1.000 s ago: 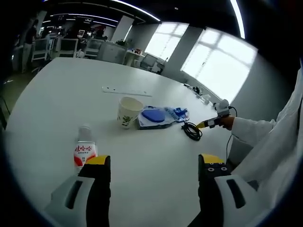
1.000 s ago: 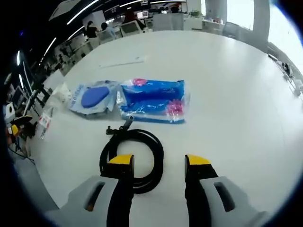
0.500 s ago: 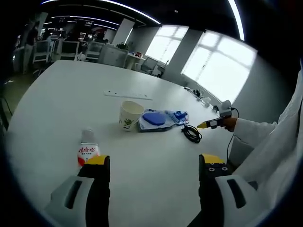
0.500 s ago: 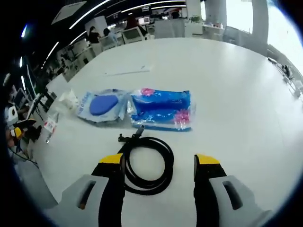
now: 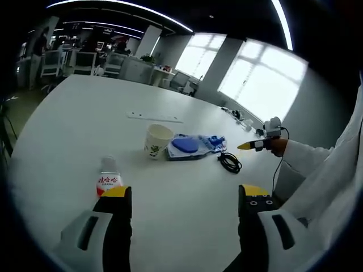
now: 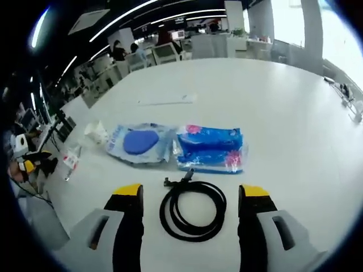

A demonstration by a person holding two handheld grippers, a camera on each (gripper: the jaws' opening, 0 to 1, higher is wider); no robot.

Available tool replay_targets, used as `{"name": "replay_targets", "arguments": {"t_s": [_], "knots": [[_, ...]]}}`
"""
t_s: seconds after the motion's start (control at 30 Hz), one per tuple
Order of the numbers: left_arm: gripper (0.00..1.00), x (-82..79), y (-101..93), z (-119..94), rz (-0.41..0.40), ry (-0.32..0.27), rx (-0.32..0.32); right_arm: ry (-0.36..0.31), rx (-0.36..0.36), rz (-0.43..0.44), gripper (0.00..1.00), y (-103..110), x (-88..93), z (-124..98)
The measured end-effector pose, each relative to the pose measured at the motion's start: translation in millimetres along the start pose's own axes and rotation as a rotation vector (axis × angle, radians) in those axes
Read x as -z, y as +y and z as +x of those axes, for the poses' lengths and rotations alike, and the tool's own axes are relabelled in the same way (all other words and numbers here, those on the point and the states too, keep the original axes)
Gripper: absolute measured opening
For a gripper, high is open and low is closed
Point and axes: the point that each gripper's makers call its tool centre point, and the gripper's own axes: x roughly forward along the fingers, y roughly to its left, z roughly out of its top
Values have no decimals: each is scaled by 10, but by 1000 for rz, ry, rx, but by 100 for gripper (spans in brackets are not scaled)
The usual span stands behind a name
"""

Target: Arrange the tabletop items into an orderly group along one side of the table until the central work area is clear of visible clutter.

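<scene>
In the right gripper view, a coiled black cable [image 6: 193, 211] lies on the white table [image 6: 283, 102] between my right gripper's [image 6: 193, 195] wide-open jaws, untouched. Just beyond it sit a blue patterned packet [image 6: 211, 149] and a clear pouch with a round blue pad [image 6: 139, 143]. A paper cup [image 6: 96, 131] and a small bottle [image 6: 71, 160] stand farther left. In the left gripper view, my left gripper [image 5: 184, 195] is open and holds nothing, with the red-labelled bottle [image 5: 109, 180] beside its left jaw. The paper cup [image 5: 157, 141], the blue packets [image 5: 190, 146] and the cable [image 5: 229, 162] lie ahead. The right gripper [image 5: 258, 144] hovers above the cable.
A long white strip [image 5: 154, 117] lies flat farther back on the table [image 5: 68, 113]. A white sleeve [image 5: 306, 158] reaches in from the right. Office desks and chairs [image 6: 164, 51] stand beyond the far edge. The left gripper [image 6: 25, 167] shows at the left edge.
My right gripper's jaws have spread wider and its camera has pulled back, so the cable now lies between them. The left view has drifted slightly; no item has moved.
</scene>
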Motion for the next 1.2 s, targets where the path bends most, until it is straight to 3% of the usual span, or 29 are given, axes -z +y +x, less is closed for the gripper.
{"name": "replay_targets", "arguments": {"t_s": [0.3,0.8,1.2], "knots": [[79,-23,-1,-62,1,-14,-2,-74,-61,6,66,279,-298,-90],[79,-88,35,-240,-2,-49,-17,-180,-201,-4,64,1013,-763,-70],[80,-147,118,-450,-7,-80,-48,-202,-389,-5,64,1870,-991,36]]}}
